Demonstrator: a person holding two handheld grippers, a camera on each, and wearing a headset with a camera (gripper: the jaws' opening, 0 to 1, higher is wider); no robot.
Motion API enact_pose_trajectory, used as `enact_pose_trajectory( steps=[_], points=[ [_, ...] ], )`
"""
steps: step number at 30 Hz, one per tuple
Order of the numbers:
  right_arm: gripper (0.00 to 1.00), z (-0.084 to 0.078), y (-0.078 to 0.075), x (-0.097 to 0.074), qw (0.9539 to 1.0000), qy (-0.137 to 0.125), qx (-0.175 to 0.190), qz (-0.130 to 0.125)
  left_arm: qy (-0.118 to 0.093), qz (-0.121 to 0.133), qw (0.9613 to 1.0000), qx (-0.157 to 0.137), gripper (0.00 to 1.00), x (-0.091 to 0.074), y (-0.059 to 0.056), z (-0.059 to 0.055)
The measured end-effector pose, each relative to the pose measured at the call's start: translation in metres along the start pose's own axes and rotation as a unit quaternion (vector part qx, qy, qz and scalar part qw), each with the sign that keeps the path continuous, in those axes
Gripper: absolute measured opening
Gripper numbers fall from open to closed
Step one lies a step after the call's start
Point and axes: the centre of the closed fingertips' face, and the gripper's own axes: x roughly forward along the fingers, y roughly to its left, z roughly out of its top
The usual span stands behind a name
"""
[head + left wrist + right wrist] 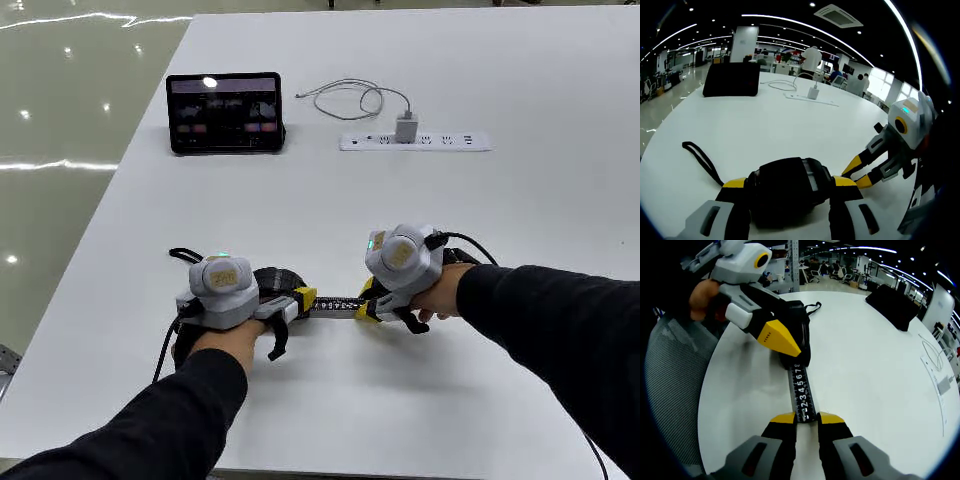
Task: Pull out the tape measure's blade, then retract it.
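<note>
White workbench [480,200]: left gripper [790,183] clamps tape measure case [801,340] as anchor; right gripper [806,417] pinches blade [801,390] end for pulling.

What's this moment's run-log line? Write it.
left gripper shut on black tape-measure case | right gripper shut on black numbered blade | blade partly out
</note>
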Motion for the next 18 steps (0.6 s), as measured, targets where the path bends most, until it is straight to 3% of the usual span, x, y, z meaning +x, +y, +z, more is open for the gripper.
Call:
enact_pose_trajectory(
  steps=[18],
  points=[
    [0.12, 0.014, 0.005, 0.009, 0.9999, -0.015, -0.002, -0.001, 0.000, -0.001, 1.0000, 0.000, 0.60, 0.000, 0.000, 0.000]
  ],
)
